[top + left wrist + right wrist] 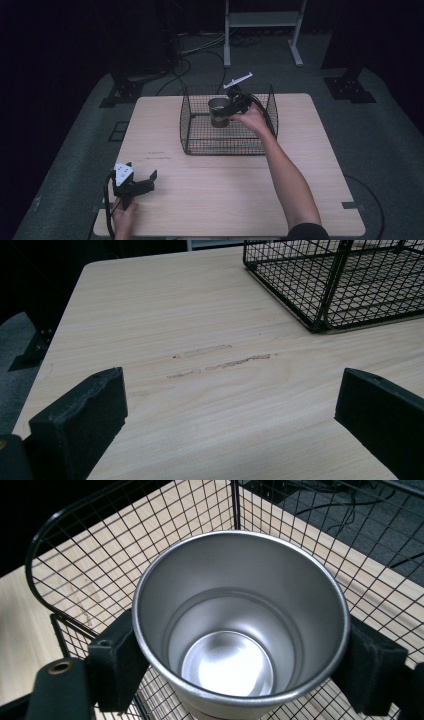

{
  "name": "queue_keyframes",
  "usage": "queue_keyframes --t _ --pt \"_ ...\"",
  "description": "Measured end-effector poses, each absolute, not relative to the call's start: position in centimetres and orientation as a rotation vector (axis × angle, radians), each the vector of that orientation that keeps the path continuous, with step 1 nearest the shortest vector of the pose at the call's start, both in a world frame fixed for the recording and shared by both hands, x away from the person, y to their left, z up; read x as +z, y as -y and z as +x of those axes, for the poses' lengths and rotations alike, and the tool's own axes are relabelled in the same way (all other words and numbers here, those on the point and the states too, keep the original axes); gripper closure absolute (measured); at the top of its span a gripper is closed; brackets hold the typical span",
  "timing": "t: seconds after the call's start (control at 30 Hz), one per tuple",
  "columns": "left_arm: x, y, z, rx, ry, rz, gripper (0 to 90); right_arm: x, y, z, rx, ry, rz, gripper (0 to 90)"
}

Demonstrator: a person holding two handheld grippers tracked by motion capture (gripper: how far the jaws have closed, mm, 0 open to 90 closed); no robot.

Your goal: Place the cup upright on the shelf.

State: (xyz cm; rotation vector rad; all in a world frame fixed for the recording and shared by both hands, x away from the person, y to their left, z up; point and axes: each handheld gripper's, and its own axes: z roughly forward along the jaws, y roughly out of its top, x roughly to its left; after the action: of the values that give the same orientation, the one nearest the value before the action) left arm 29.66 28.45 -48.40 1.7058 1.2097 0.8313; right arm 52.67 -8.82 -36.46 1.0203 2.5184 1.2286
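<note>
Steel cup (pixel 218 112) hung inside the wire basket (pixel 189 131) in the high view, clamped by the right gripper (pixel 226 110). Left gripper (pixel 230 415) stood wide open and empty over the table (pixel 200 315). Right gripper view: pads gripped the cup (pixel 240 625) near its rim; the smooth wall might slip.

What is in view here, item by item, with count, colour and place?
Cup: one, silver metal, empty, held over the basket.
Wire basket: one, black, far middle of the table.
Table: one, light wood, scuffed near its left side.
Stand: one, white, on the floor beyond the table.
Right claw: one, black, shut on the cup's sides.
Left claw: one, black, open, near left corner.
</note>
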Motion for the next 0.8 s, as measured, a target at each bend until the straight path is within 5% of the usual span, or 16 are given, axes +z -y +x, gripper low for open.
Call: queue_keyframes --t 0.8 --pt "-48.4 -28.4 29.7 0.837 -1.201 1.709 0.0 -39.1 9.8 53.5 1.137 -2.539 1.094 17.9"
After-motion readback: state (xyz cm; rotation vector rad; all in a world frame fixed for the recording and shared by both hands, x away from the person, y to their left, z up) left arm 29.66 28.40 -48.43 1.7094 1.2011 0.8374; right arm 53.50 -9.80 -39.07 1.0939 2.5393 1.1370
